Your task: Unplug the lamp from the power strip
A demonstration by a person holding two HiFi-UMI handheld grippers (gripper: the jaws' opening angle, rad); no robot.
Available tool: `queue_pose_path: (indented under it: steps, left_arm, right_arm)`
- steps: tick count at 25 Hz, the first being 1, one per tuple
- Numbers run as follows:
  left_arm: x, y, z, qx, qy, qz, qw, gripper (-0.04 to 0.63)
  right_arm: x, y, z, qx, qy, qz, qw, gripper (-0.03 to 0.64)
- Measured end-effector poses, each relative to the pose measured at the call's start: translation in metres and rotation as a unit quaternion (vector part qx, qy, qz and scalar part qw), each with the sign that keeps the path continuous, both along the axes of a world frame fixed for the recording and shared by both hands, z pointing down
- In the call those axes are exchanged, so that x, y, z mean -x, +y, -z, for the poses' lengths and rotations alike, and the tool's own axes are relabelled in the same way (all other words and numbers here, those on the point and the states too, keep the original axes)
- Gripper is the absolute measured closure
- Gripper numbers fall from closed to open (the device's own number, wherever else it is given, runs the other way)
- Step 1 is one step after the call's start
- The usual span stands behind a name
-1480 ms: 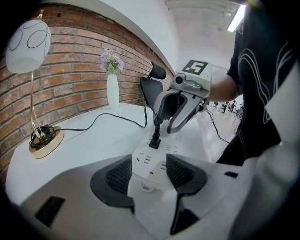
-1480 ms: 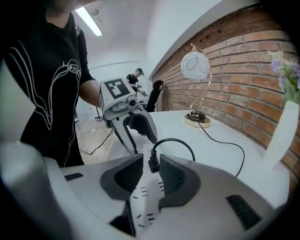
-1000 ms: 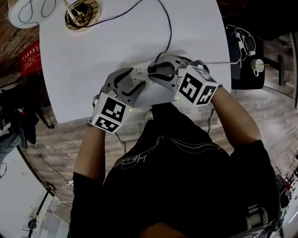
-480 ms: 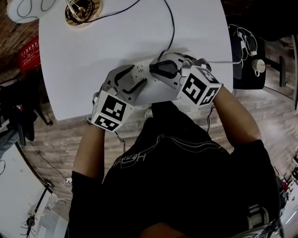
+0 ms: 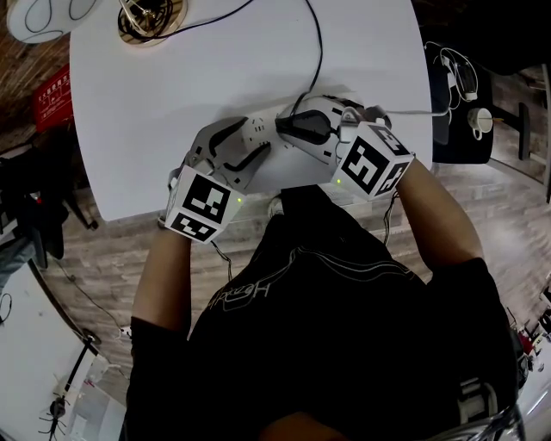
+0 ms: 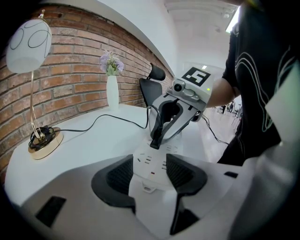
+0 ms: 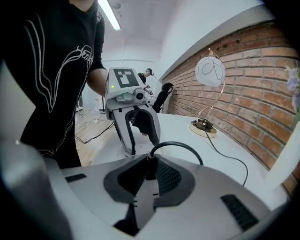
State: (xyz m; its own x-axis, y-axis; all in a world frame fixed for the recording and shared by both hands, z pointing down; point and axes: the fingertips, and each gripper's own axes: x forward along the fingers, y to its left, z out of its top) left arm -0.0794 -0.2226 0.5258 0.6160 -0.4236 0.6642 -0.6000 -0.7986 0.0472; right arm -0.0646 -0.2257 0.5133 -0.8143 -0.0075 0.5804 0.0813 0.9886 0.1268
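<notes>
1. Lamp comes first in my head view. I see only its round base at the top edge of the white table, and the shade is cut off in the corner. Its black cord runs down the table to my two tools. The left gripper and the right gripper meet near the front edge of the table. The power strip is mostly hidden under them. I can't find the plug here.

2. In the left gripper view, the left gripper squeezes the white power strip from both sides. Farther along the strip, the right gripper comes down on the black plug. The plug sits on top of the strip. I can't tell if its pins are in or out. The whole lamp stands far off on the left by the brick wall. A white vase with flowers is farther along.

3. In the right gripper view, the right gripper is pressed tight on the plug. Only a thin dark bit shows between the pads. The cord loops up out of it. A piece of the strip shows lower down. The left gripper faces me, and my own tool hides its tips. The lamp stands on the right by the wall.
</notes>
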Motion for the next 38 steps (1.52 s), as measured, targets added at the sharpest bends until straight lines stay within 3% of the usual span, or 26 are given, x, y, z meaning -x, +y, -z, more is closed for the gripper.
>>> queue_pose_path:
  steps: [11,15,20,27,38]
  left_arm:
    - [0.000,0.000,0.000,-0.002,-0.001,0.003,1.0000,0.379]
    - [-0.001,0.000,0.001,-0.001,-0.001,0.001,1.0000,0.379]
    - [-0.001,-0.001,0.000,0.004,-0.006,-0.004,1.0000,0.379]
    - [0.000,0.000,0.001,0.003,-0.004,0.004,1.0000,0.379]
    - [0.004,-0.001,0.012,-0.001,0.044,0.054,0.9976,0.378]
  right_arm:
    - [0.001,-0.003,0.002,0.040,0.000,-0.002,0.999,0.586]
    - [0.000,-0.009,0.026,0.118,-0.080,-0.027,0.989,0.588]
    - [0.013,0.007,0.029,0.105,-0.071,0.007,0.992,0.588]
    - [0.000,-0.003,0.039,0.091,-0.081,-0.028,0.992,0.588]
    - [-0.010,-0.013,0.059,0.116,-0.126,-0.107,0.979,0.588]
